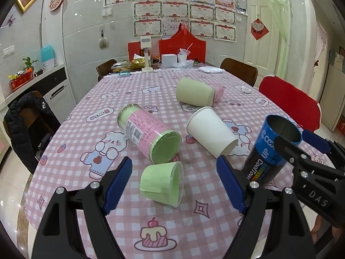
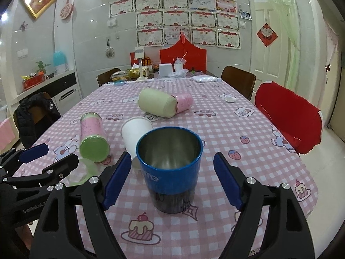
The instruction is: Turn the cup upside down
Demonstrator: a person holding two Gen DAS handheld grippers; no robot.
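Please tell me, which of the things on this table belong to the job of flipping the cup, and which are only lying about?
For the job:
- blue cup, standing upright, mouth up
- right hand-held gripper, open around it
- left hand-held gripper, open

Lying about:
- white paper cup, on its side
- small green cup, on its side
- pink canister, lying down
- green roll

Home dining room — checked tablecloth [image 1: 138, 194] on worktop, dining chairs [image 2: 238, 79], framed certificates [image 1: 174, 9] covering the wall.

The upright cup [image 2: 169, 170] stands between the right claw's [image 2: 172, 181] fingers, paper cup [image 2: 135, 133] behind.
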